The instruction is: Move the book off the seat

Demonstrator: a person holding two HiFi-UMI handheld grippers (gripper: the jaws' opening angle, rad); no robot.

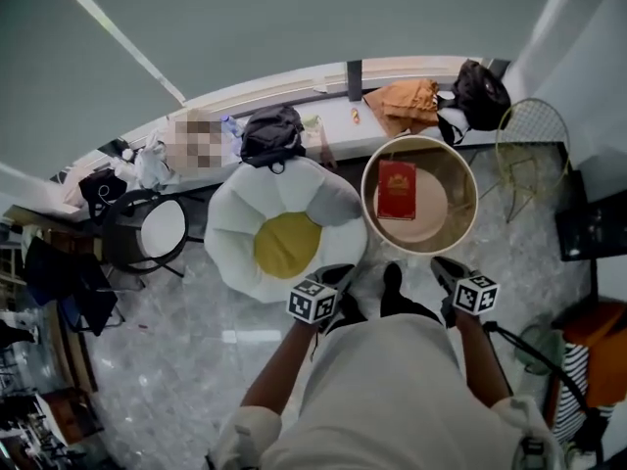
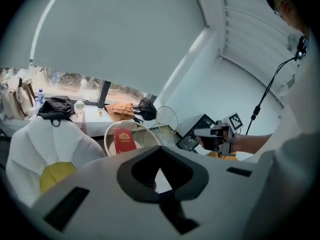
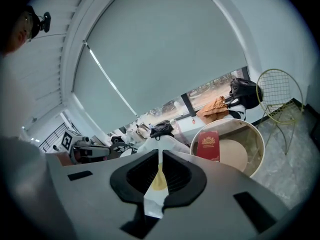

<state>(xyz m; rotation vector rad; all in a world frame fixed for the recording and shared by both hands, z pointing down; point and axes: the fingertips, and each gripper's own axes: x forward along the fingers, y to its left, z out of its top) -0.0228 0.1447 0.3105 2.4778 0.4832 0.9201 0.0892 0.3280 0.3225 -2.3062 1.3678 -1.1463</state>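
While we hold both grippers just short of the round seat (image 1: 466, 179), the left gripper (image 1: 336, 276) and right gripper (image 1: 448, 271) are closed tight on nothing. Inside the seat, toward its left, rests the red book (image 1: 397, 189). Left of the seat sits a white flower cushion (image 1: 240, 218); beyond the seat, a black bag (image 1: 480, 94).

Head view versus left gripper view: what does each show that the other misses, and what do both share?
Only the head view: the black chair with a white seat, and the left gripper from outside. Only the left gripper view: its shut, empty jaws up close, and the window strip under the blind. Both: the red book on the round seat, the egg-shaped chair, the right gripper.
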